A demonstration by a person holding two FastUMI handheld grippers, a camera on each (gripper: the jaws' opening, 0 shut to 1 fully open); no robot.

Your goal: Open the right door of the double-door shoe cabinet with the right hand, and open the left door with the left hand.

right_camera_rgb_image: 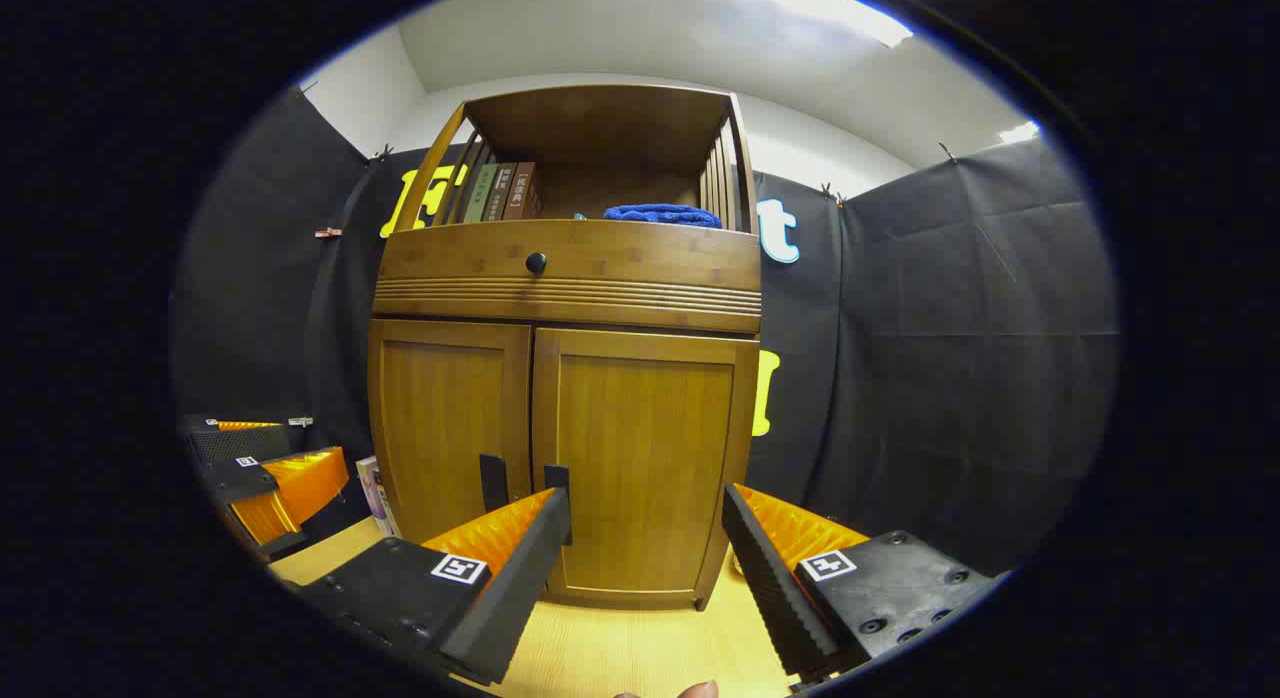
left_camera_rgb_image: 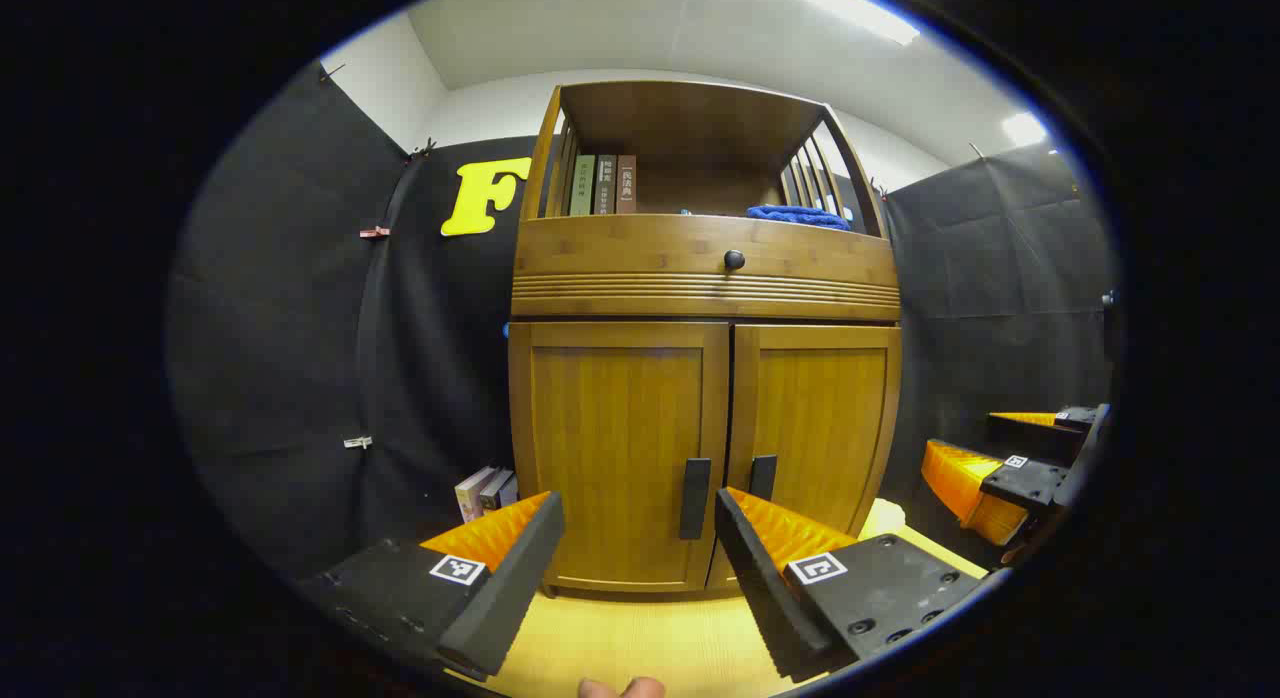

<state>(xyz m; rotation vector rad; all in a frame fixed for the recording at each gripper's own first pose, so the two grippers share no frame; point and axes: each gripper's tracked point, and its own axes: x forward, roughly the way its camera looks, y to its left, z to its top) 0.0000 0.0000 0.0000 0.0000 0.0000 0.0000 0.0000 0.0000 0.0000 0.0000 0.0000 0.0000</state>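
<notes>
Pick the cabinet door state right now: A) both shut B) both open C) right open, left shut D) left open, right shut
A: the left door and right door both sit flush in the cabinet front, with each open claw, left and right, short of the handles.

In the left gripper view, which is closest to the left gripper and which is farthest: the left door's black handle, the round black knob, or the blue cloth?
From the left gripper:
1. Left door handle, low on the cabinet, just beyond the open fingers.
2. Round knob, higher up on the drawer front.
3. Blue cloth, on the open shelf above, set back towards the right.
</notes>
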